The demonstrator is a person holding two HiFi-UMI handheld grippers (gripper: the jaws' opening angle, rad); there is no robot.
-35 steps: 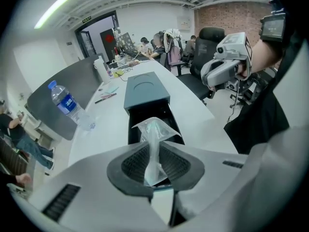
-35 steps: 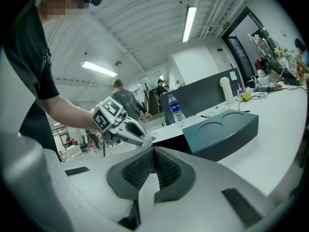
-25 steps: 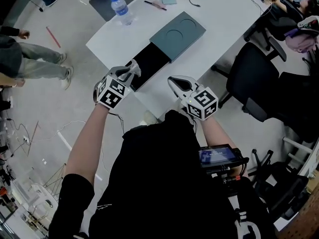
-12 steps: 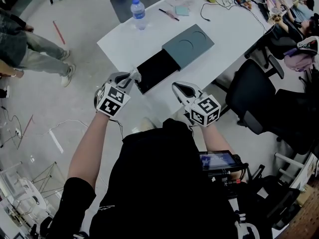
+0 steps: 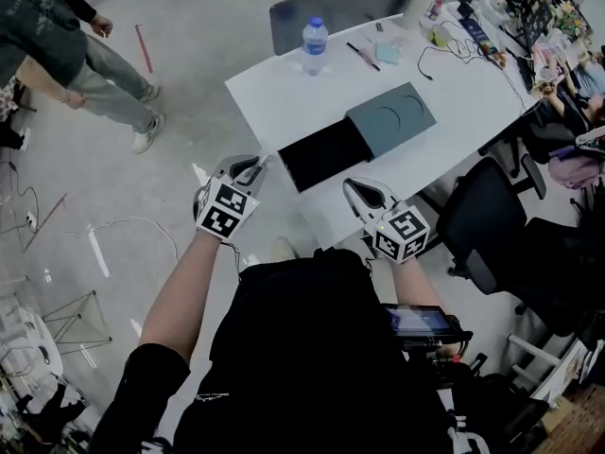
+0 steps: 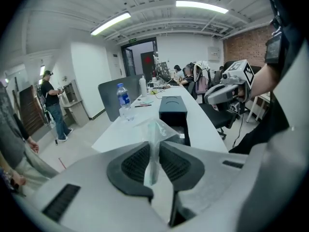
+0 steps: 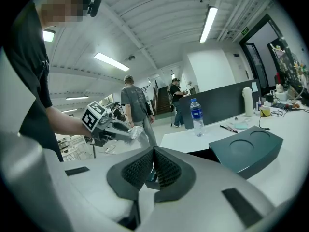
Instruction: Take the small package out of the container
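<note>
My left gripper (image 5: 257,165) is shut on a small clear plastic package (image 6: 153,132), whose crumpled top sticks out above the pads. It hangs off the table's near-left edge, left of the container and apart from it. The container is a black open tray (image 5: 321,154) slid out of a grey-green sleeve (image 5: 392,119) with round recesses, and it lies on the white table (image 5: 274,97). My right gripper (image 5: 355,187) hovers over the table's near edge, shut with nothing held. The right gripper view shows the sleeve (image 7: 246,151) and the left gripper (image 7: 113,129) with the package (image 7: 136,132).
A water bottle (image 5: 314,45) stands at the table's far side, with pens and small items near it. Cables and clutter crowd the far right end. An office chair (image 5: 482,225) stands to the right. A person (image 5: 76,55) stands on the floor at upper left.
Both grippers have drawn back from the table, and the left one, still holding the package, is now farther from the black tray. The view has shifted so the table sits higher and to the right.
</note>
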